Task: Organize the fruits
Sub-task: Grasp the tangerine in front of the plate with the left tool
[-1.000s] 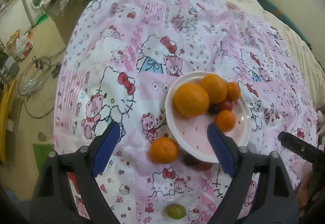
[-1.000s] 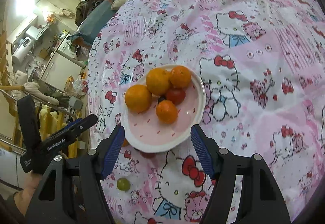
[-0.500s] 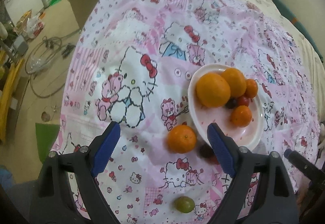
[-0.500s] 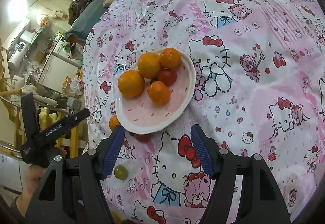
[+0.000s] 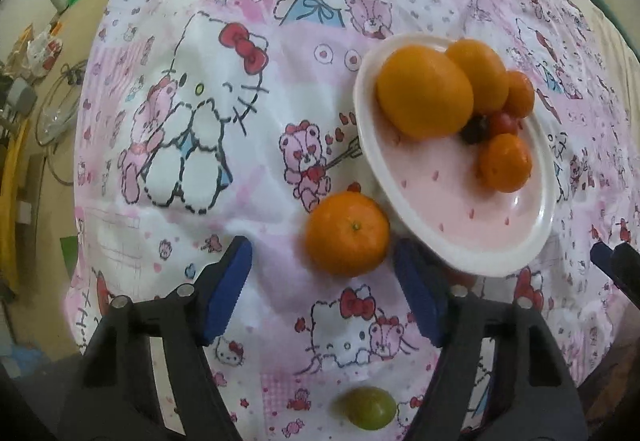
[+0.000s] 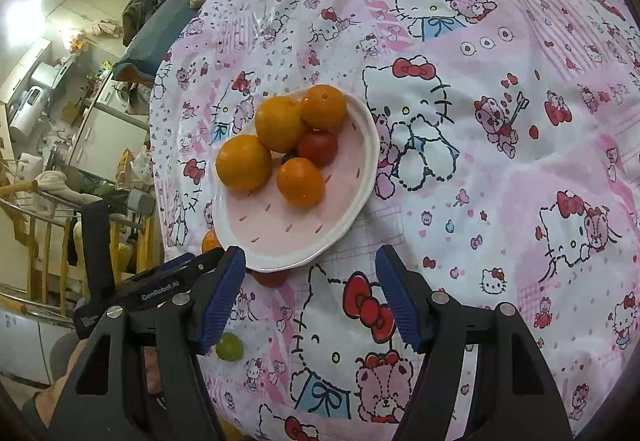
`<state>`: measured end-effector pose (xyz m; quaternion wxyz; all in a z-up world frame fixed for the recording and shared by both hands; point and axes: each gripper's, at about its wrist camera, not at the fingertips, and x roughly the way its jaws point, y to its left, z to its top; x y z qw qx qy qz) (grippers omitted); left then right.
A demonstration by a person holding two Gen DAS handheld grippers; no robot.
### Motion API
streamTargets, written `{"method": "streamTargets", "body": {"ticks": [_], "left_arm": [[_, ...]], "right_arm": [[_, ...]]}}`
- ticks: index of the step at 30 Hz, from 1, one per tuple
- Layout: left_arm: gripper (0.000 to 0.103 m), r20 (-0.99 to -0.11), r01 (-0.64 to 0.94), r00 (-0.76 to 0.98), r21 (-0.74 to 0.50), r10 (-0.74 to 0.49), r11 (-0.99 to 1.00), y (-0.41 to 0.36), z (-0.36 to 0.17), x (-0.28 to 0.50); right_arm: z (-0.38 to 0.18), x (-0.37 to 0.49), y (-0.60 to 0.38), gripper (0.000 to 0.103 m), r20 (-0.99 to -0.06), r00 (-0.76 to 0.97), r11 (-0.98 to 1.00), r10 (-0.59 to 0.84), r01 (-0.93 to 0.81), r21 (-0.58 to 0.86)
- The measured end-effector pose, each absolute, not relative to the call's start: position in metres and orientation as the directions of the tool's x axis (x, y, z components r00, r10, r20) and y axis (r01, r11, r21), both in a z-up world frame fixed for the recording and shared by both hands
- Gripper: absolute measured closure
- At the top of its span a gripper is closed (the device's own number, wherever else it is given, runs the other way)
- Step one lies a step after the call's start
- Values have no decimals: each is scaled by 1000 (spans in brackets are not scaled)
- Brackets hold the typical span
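Observation:
A pink plate holds several oranges, a red tomato and a dark fruit. A loose orange lies on the cloth just left of the plate; its edge shows in the right wrist view. My left gripper is open, its fingers either side of this orange, just short of it. A green grape lies nearer. A red fruit peeks from under the plate's near rim. My right gripper is open and empty, near the plate's rim.
The fruits sit on a pink Hello Kitty bedspread. The bed's left edge drops to a cluttered floor with cables. Shelves and appliances stand beyond the bed. The left gripper's body shows at the right wrist view's lower left.
My left gripper has moved forward and down toward the loose orange, which now lies between its fingers. My right gripper has drifted slightly, the plate shifting in view.

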<state>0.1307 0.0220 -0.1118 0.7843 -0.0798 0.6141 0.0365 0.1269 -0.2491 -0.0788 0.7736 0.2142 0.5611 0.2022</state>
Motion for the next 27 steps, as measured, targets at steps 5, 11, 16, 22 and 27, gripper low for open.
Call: {"method": "streamTargets", "body": {"ticks": [5, 11, 16, 22, 27], "left_arm": [[45, -969, -143, 239, -92, -56, 985, 17, -116, 137], [64, -966, -85, 248, -92, -68, 992, 3, -113, 145], [65, -965, -100, 250, -114, -86, 988, 7, -107, 143], [65, -946, -127, 304, -160, -115, 979, 22, -78, 130], [65, -935, -137, 327, -188, -135, 973, 29, -64, 126]], "right_arm": [[-82, 131, -241, 33, -785, 271, 827, 557, -89, 555], [-84, 132, -234, 33, -788, 258, 826, 560, -103, 554], [-88, 130, -227, 33, -788, 232, 820, 570, -110, 561], [-111, 123, -204, 37, -787, 123, 796, 605, -129, 591], [-121, 115, -170, 44, -831, 130, 828, 541, -256, 500]]}}
